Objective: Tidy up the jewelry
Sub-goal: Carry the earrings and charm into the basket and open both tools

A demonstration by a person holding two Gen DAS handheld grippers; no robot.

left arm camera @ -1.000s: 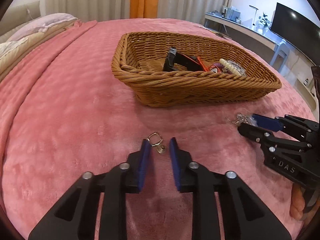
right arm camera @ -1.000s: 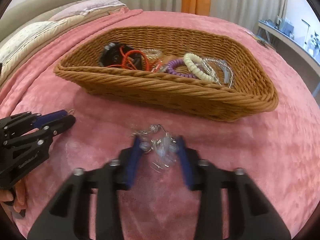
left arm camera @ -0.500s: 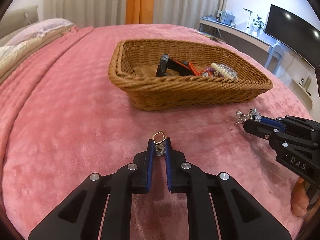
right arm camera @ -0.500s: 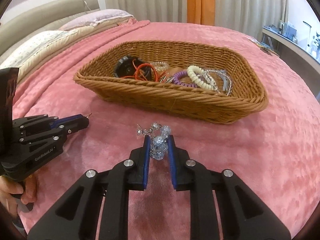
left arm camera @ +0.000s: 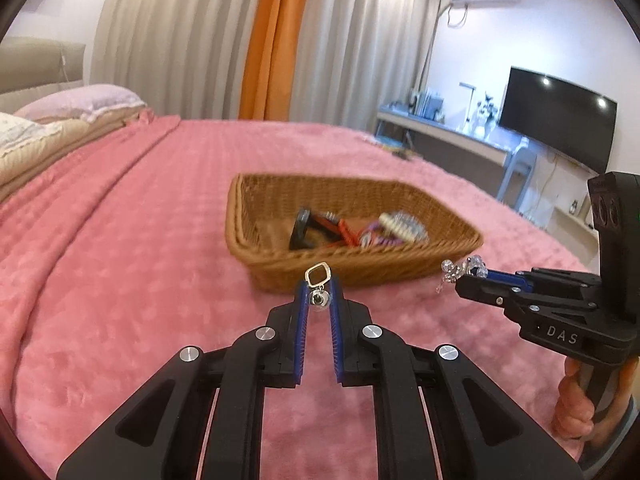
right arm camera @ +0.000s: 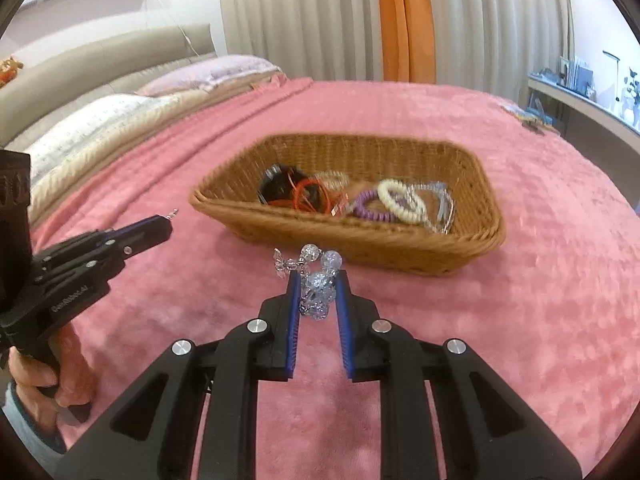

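A woven basket (left arm camera: 448, 258) (right arm camera: 400, 244) sits on the pink bedspread and holds several bracelets, hair ties and a black piece. My left gripper (left arm camera: 318, 286) is shut on a small earring (left arm camera: 318, 276) with a gold square loop, lifted off the bed just in front of the basket. My right gripper (right arm camera: 318, 280) is shut on a crystal bead bracelet (right arm camera: 318, 284), also raised before the basket. In the left wrist view the right gripper (left arm camera: 466, 276) shows at the right with the crystal bracelet (left arm camera: 460, 270) at its tip. In the right wrist view the left gripper (right arm camera: 168, 226) shows at the left.
The pink bedspread (left arm camera: 120, 260) stretches around the basket. Pillows (right arm camera: 120, 120) and a headboard lie to the left. Curtains (left arm camera: 260, 40) hang behind the bed; a desk and a dark TV screen (left arm camera: 556, 116) stand at the right. A hand (right arm camera: 44, 376) grips each handle.
Both grippers closed on their pieces on the bedspread, then rose and tilted up. The earring and the crystal bracelet left the bedspread with them.
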